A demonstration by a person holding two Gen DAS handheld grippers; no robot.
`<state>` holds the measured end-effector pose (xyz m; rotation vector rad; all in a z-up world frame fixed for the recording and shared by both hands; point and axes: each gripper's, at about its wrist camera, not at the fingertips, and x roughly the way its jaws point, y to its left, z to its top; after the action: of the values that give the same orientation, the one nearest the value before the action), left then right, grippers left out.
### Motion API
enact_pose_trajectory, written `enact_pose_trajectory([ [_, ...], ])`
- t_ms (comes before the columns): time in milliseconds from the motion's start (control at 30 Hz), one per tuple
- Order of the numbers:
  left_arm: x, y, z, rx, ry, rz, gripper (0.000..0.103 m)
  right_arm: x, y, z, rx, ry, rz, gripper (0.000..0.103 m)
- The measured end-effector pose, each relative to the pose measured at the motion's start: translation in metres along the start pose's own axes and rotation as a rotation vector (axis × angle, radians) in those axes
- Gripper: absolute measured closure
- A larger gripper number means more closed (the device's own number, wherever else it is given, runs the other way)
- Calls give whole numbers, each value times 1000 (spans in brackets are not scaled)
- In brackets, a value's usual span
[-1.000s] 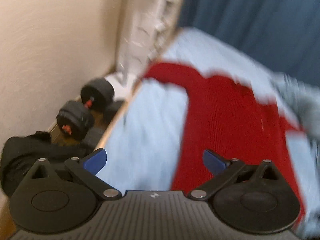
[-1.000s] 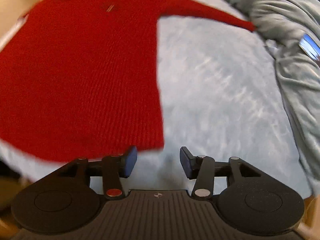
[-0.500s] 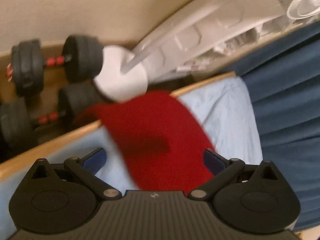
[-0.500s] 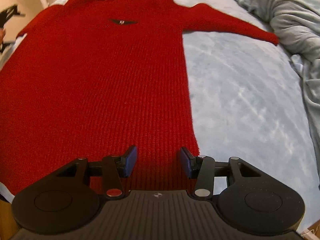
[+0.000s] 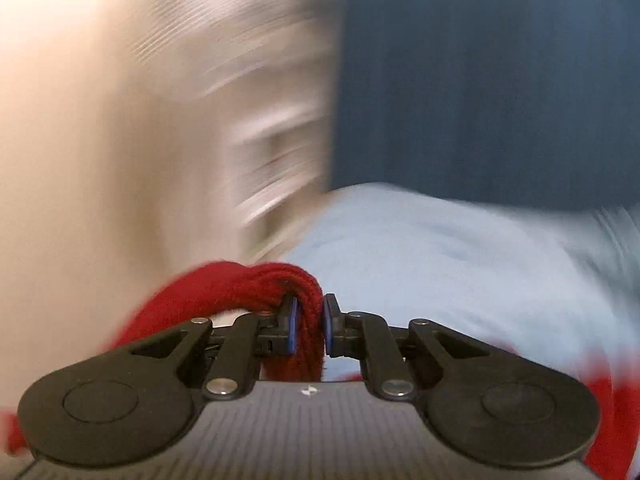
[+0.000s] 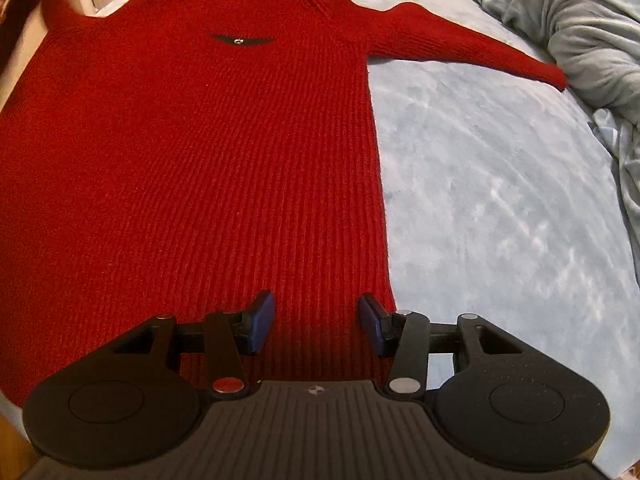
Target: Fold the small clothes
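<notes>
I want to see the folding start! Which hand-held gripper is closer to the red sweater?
Left. The left hand-held gripper is closing on the red sweater; the right hand-held gripper is open above its hem.

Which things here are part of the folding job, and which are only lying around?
Part of the job:
- red sweater, spread flat on the bed
- left claw, closing on a bunched piece of the red knit
- right claw, open above the hem

Only lying around:
- grey blanket, crumpled beside the sleeve
- light blue sheet
- dark blue curtain
</notes>
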<state>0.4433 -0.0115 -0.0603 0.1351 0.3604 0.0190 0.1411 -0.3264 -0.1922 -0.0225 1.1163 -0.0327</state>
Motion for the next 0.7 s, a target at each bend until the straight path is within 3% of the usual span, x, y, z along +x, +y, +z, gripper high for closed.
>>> enact_pose_trajectory([
  [67, -37, -71, -35, 224, -19, -164, 83, -4, -6, -1, 22, -9, -4, 54],
  [133, -53, -98, -84, 333, 65, -250, 82, -5, -12, -3, 33, -18, -10, 54],
  [167, -55, -102, -111, 385, 139, -264, 74, -6, -15, -3, 34, -19, -12, 54],
  [200, -51, -96, -135, 404, 242, -260, 52, -6, -18, -4, 34, -21, -13, 54],
  [267, -45, -65, -154, 323, 376, -265, 38, -5, -26, -3, 39, -23, -13, 54],
  [333, -49, -20, -142, 195, 371, -313, 31, -4, -33, 0, 64, -33, -12, 54],
  [400, -49, 13, -115, 112, 300, -290, 4, -1, -42, 13, 115, -63, -9, 54],
  [433, -44, 24, -100, 77, 261, -251, 0, 0, -47, 23, 149, -87, -3, 54],
  [500, -19, 37, -71, 21, 247, -234, 0, 2, -57, 47, 226, -148, 25, 54],
  [567, 18, 32, -52, -9, 321, -285, 0, 5, -66, 81, 299, -220, 66, 54],
  [700, 81, -2, -47, 49, 441, -223, 0, 19, -80, 177, 413, -360, 151, 53],
])
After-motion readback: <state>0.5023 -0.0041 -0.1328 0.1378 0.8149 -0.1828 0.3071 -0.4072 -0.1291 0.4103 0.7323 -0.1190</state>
